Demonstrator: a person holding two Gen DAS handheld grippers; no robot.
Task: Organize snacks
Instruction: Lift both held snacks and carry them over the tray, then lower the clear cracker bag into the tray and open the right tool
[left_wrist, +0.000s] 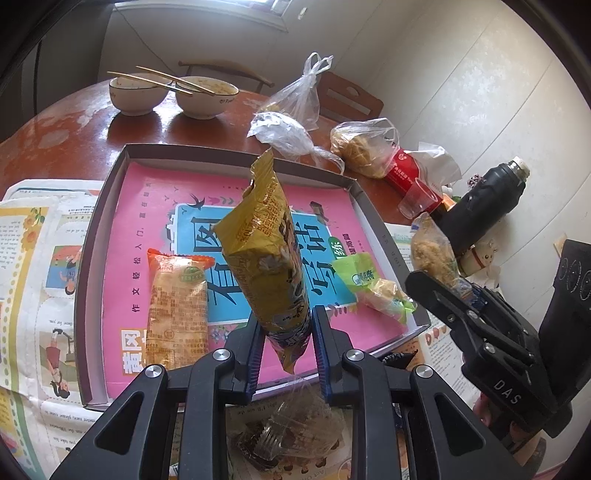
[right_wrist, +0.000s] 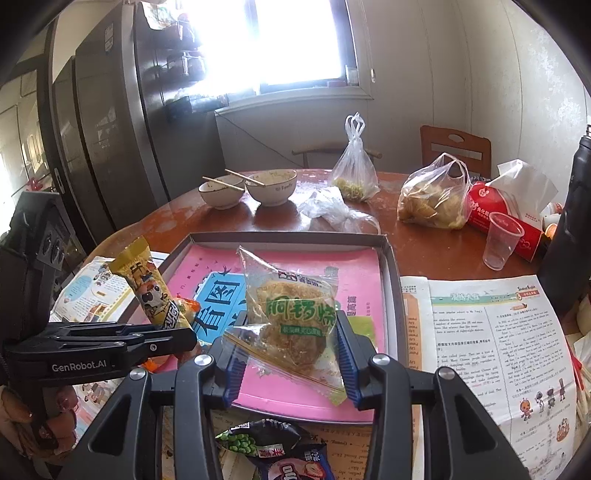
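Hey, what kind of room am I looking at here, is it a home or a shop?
Most likely a home dining area or kitchen: a round wooden table with two used bowls and chopsticks, a tall fridge by the window, and wooden chairs.

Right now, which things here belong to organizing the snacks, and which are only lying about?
Job: yellow snack pack in the left gripper; clear cake packet in the right gripper; tray; orange packet.
Lying about: bowls, plastic cup, flask.
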